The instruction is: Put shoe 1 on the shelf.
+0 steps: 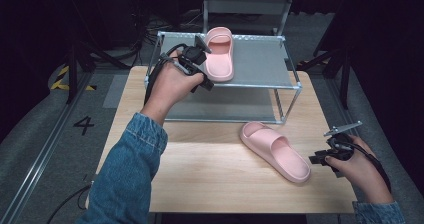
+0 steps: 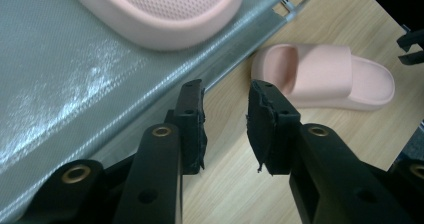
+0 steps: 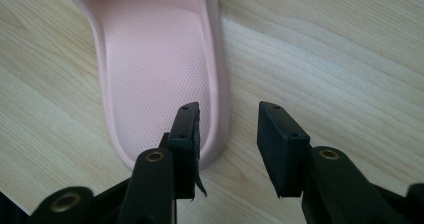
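One pink slipper (image 1: pixel 219 54) sits on the rack's top shelf (image 1: pixel 260 59) at about 12 o'clock. The left gripper (image 1: pixel 204 80) beside it has its jaws released, nothing between them. The other slipper (image 1: pixel 275 150) lies on the worktop (image 1: pixel 210 179) toward 4 o'clock, with the right gripper (image 3: pixel 227 134) jaws spread around its heel rim. Risk I see: that thin soft rim could fold or slip out of a shallow pinch.

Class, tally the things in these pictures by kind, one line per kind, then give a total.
Pink slippers: 2, one on the rack, one on the table
Metal rack: 1
Wooden table: 1
Grippers: 2, left, right
Total: 6
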Demonstrator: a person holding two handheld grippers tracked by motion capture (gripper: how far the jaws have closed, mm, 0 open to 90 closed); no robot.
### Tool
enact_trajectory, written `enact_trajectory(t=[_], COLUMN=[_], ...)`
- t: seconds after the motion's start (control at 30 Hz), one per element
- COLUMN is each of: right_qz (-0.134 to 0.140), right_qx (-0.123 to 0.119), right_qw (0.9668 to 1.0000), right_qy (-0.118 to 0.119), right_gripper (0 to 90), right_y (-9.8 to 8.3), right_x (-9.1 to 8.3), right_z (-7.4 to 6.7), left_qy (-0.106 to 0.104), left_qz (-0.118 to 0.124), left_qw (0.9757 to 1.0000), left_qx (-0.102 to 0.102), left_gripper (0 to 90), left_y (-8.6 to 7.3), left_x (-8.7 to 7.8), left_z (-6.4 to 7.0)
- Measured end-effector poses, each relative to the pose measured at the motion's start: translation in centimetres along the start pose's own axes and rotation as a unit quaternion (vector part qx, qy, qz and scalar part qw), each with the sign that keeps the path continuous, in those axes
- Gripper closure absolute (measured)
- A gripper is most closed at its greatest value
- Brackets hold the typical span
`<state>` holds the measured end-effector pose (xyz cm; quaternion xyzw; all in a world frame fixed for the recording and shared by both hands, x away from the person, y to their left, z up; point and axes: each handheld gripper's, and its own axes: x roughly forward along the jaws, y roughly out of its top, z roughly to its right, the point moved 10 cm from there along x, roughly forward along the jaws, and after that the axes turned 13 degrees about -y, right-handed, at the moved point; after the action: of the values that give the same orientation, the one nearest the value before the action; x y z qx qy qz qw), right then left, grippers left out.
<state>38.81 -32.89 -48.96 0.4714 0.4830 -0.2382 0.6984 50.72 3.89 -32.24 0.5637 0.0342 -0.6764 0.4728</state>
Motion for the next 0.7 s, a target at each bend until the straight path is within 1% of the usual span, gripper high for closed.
enact_trajectory(t=[0.03,0.07,0.1,0.13,0.17,0.23,0.33,0.37,0.4,0.43,0.47,0.5,0.53,0.57,0.63,0.67,0.7], right_qz=[0.000,0.000,0.000,0.000,0.000,-0.001,-0.002,-0.003,-0.003,-0.003,-0.003,-0.003,-0.003,-0.004,-0.005,-0.004,-0.006], right_qx=[-0.002,-0.002,-0.006,-0.006,-0.012,-0.014,-0.024,-0.024,-0.028,-0.032,-0.032,-0.038,-0.042,-0.046,-0.049,-0.059,-0.061], right_qw=[1.0000,1.0000,1.0000,1.0000,0.9999,0.9999,0.9997,0.9996,0.9995,0.9994,0.9994,0.9992,0.9990,0.9988,0.9986,0.9980,0.9979], right_qy=[0.001,0.001,0.003,0.003,0.005,0.006,0.010,0.011,0.014,0.014,0.014,0.016,0.016,0.017,0.018,0.020,0.022], right_gripper=[62.2,62.2,62.0,62.0,62.0,62.0,62.0,62.0,61.9,61.9,61.9,61.9,61.7,61.6,61.5,61.3,61.1], right_y=[0.3,0.3,0.5,0.5,0.8,1.1,1.5,1.7,1.8,1.9,1.9,2.3,2.4,2.5,2.6,2.8,2.9], right_x=[0.1,0.1,0.2,0.2,0.3,0.4,0.6,0.7,0.7,0.8,0.8,0.9,1.0,1.0,1.0,1.1,1.2], right_z=[-0.2,-0.2,-0.5,-0.5,-0.8,-1.0,-1.4,-1.6,-1.8,-1.9,-1.9,-2.2,-2.3,-2.4,-2.6,-3.0,-3.2], left_qy=[0.002,0.002,0.004,0.004,0.009,0.011,0.015,0.015,0.013,0.011,0.011,0.009,0.010,0.010,0.012,0.012,0.014], left_qz=[-0.001,-0.001,0.002,0.002,0.006,0.008,0.010,0.010,0.014,0.012,0.012,0.014,0.013,0.013,0.011,0.009,0.009], left_qw=[1.0000,1.0000,0.9999,0.9999,0.9998,0.9996,0.9993,0.9993,0.9992,0.9993,0.9993,0.9993,0.9993,0.9993,0.9993,0.9994,0.9994], left_qx=[0.005,0.005,0.012,0.012,0.016,0.023,0.032,0.032,0.034,0.035,0.035,0.035,0.034,0.034,0.033,0.031,0.031], left_gripper=[65.1,64.3,63.7,63.4,63.4,63.1,62.1,61.3,61.2,61.2,60.9,60.3,60.1,60.1,59.8,58.6,58.1], left_y=[-0.2,-0.2,-0.8,-0.8,-1.1,-2.0,-3.1,-3.1,-3.9,-4.3,-4.3,-5.4,-5.8,-5.8,-7.1,-8.2,-8.5], left_x=[-0.2,-0.2,-0.7,-0.7,-1.0,-1.6,-2.2,-2.2,-2.5,-2.6,-2.6,-2.8,-2.8,-2.8,-2.9,-2.8,-2.8], left_z=[0.1,0.1,0.5,0.5,0.6,1.0,1.5,1.5,1.9,2.0,2.0,2.3,2.3,2.3,2.3,2.3,2.3])
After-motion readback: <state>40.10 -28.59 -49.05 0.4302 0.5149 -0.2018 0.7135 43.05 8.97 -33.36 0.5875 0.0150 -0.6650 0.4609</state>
